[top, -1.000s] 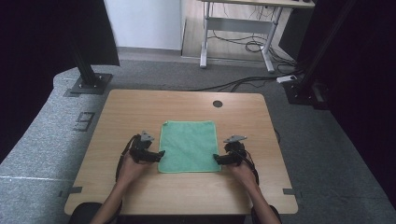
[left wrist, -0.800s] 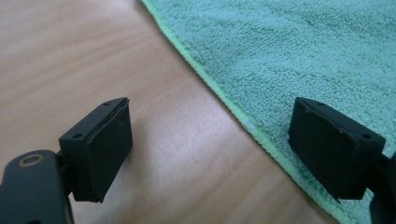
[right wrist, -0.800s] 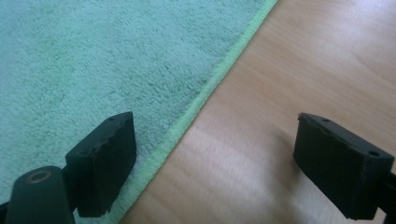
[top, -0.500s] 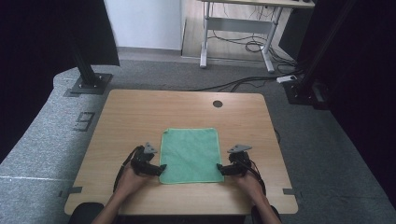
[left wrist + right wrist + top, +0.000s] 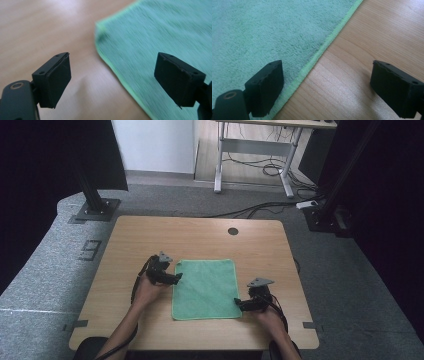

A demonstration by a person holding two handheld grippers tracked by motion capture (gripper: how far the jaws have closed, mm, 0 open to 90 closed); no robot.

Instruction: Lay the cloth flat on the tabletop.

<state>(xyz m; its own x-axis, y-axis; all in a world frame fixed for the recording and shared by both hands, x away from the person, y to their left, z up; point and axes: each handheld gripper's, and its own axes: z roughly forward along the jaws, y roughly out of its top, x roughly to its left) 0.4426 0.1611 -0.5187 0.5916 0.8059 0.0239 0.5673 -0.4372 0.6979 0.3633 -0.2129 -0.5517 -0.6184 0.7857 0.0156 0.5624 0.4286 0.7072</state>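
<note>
A green cloth (image 5: 205, 287) lies flat on the wooden table (image 5: 200, 235). My left gripper (image 5: 177, 278) is at the cloth's left edge, a little below its far left corner. In the left gripper view the left gripper (image 5: 112, 77) is open, its jaws straddling the hem of the cloth (image 5: 162, 32) with nothing pinched. My right gripper (image 5: 239, 304) sits at the near right corner. In the right gripper view the right gripper (image 5: 325, 85) is open too, one jaw over the cloth (image 5: 274, 32) and the other over bare wood.
A round cable hole (image 5: 233, 231) is in the table's far side. Black stand bases (image 5: 92, 210) rest on the grey floor to the left and right. A white desk frame (image 5: 255, 155) with cables stands behind.
My left gripper has moved away from me along the cloth's left edge, from the near left corner toward the far one. The right gripper has stayed at the near right corner.
</note>
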